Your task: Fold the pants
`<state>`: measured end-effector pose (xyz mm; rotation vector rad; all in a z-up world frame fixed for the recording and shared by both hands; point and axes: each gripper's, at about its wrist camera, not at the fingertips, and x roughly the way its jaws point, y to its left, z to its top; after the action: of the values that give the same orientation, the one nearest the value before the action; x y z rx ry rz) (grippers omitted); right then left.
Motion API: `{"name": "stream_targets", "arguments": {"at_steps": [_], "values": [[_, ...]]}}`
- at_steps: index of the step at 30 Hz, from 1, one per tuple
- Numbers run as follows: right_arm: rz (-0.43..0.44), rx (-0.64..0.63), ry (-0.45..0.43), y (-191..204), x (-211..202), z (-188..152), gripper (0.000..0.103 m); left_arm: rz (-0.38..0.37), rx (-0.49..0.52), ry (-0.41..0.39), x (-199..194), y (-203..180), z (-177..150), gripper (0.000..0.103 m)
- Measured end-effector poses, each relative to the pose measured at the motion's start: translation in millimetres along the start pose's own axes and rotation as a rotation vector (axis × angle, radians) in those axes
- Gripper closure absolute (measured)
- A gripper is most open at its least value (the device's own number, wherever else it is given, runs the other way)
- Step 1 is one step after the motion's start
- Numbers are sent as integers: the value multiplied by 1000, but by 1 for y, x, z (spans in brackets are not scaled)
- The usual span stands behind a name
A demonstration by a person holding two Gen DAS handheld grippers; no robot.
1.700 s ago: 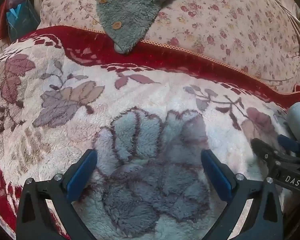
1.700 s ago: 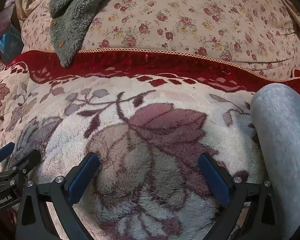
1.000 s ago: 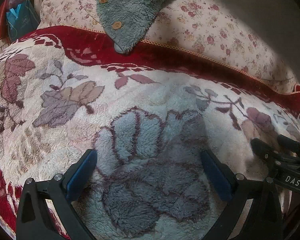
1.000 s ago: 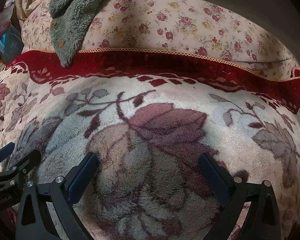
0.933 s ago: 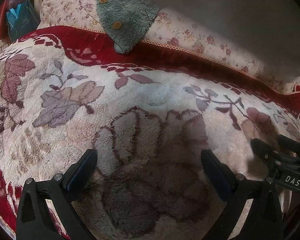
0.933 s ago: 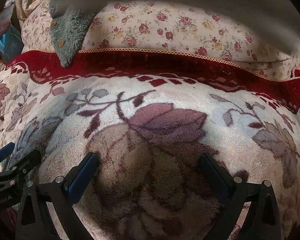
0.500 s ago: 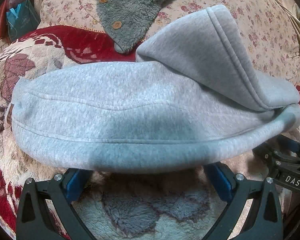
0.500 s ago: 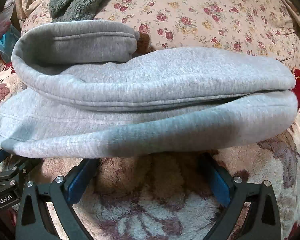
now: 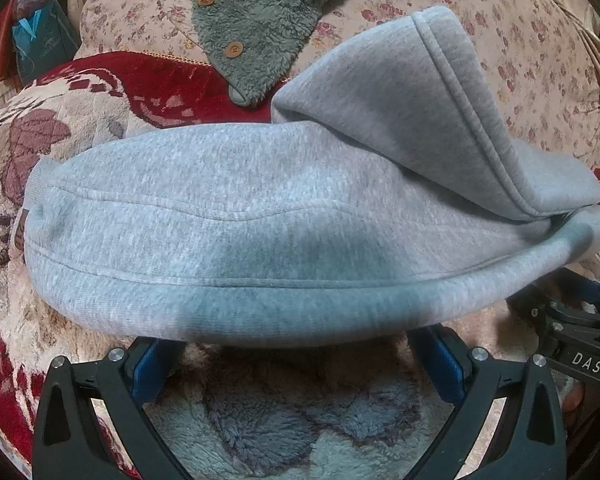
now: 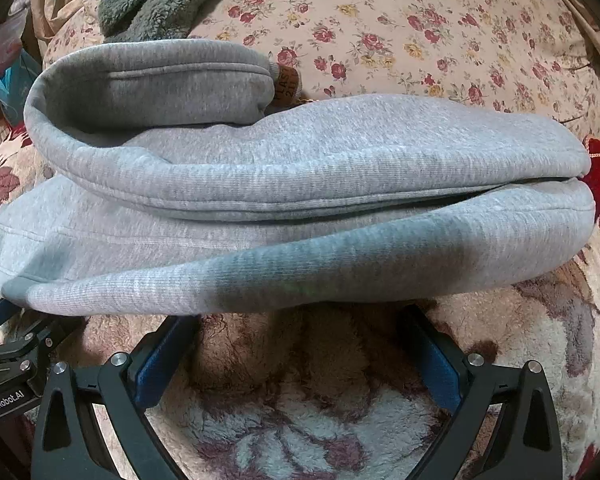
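Observation:
Grey sweatpants lie crumpled across the plush floral blanket, with one part folded back over the rest at the upper right. In the right wrist view the pants lie in two stacked layers, and a brown label shows at the top. My left gripper is open just in front of the pants' near edge, which covers its fingertips. My right gripper is open in the same way and holds nothing.
A grey-green fleece garment with wooden buttons lies on the rose-print cover behind the pants. The blanket's red border runs behind them. A blue bag sits at far left. The right gripper shows at the lower right of the left wrist view.
The blanket was bare a second ago. The grey pants dropped onto it in front of both grippers and have lain still for the last half second. Neither gripper has moved.

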<state>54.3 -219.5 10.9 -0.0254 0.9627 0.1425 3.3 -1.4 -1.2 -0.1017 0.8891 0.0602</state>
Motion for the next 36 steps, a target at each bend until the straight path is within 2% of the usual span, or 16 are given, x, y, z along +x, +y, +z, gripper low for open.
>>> {"name": "stream_targets", "arguments": {"at_steps": [5, 9, 13, 16, 20, 22, 25, 36], "values": [[-16, -9, -6, 3, 4, -1, 0, 2, 3, 10, 3, 0, 5, 0], [36, -10, 4, 0, 7, -1, 0, 5, 10, 44, 2, -1, 8, 0], [80, -89, 8, 5, -1, -6, 1, -4, 4, 58, -10, -1, 6, 0], [99, -135, -21, 1, -12, -14, 2, 2, -14, 39, -25, 0, 5, 0], [240, -151, 2, -7, -29, -19, 2, 23, -44, -7, -48, -3, 5, 0], [264, -173, -16, -9, -40, -19, 2, 30, -50, -18, -57, -7, 5, 0], [274, -209, -54, -15, -61, -20, 2, 33, -51, -36, -70, -18, 6, 0], [287, -143, -86, -55, -100, -5, 2, 53, -20, -112, -104, -59, 11, 0]]}}
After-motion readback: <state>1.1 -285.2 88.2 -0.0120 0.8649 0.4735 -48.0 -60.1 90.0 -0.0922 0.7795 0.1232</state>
